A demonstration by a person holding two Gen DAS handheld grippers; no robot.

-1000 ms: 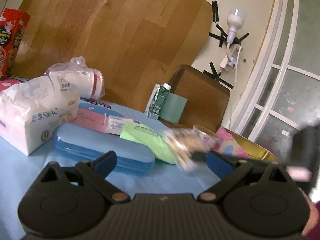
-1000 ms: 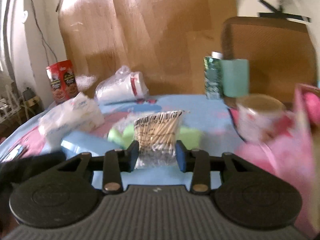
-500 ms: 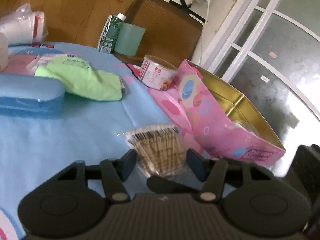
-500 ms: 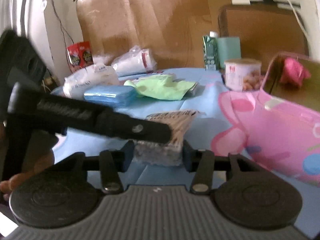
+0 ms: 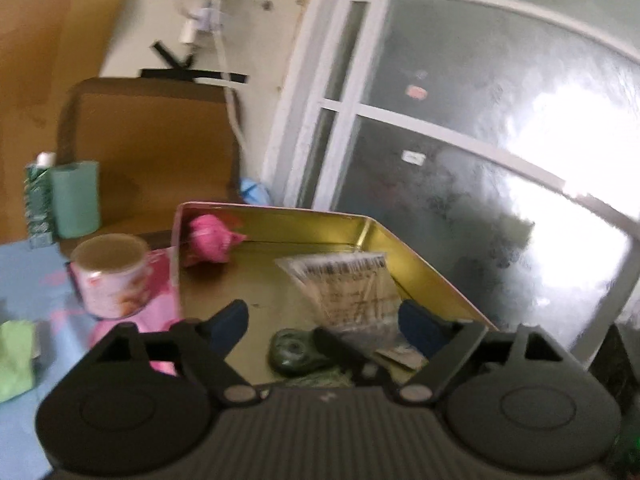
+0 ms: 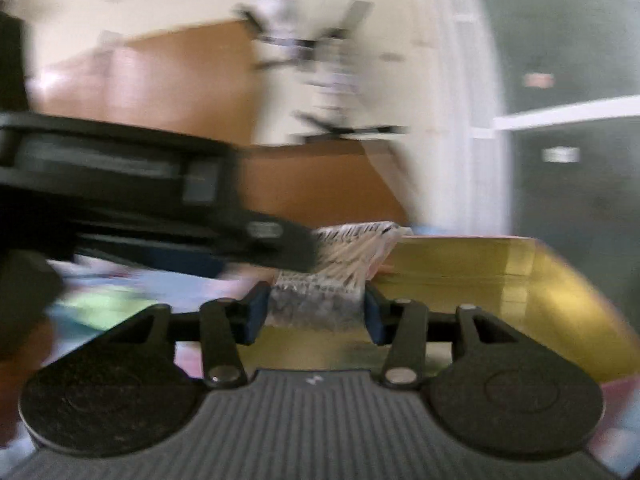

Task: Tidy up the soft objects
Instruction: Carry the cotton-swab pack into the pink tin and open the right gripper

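My right gripper (image 6: 314, 314) is clamped on the packet of cotton swabs (image 6: 320, 300) at lower centre of its blurred view, in front of the gold tin (image 6: 520, 280). My left gripper (image 5: 324, 320) stands with its jaws wide apart (nothing gripped); the packet hangs between them over the tin, a pink soft toy (image 5: 210, 240) in its upper-left corner.

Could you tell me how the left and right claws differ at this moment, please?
The right claw is shut on the swab pack; the left claw is open and grips nothing. The right claw carries the pack above the tin; the left claw only hovers beside it. Both point toward the tin.
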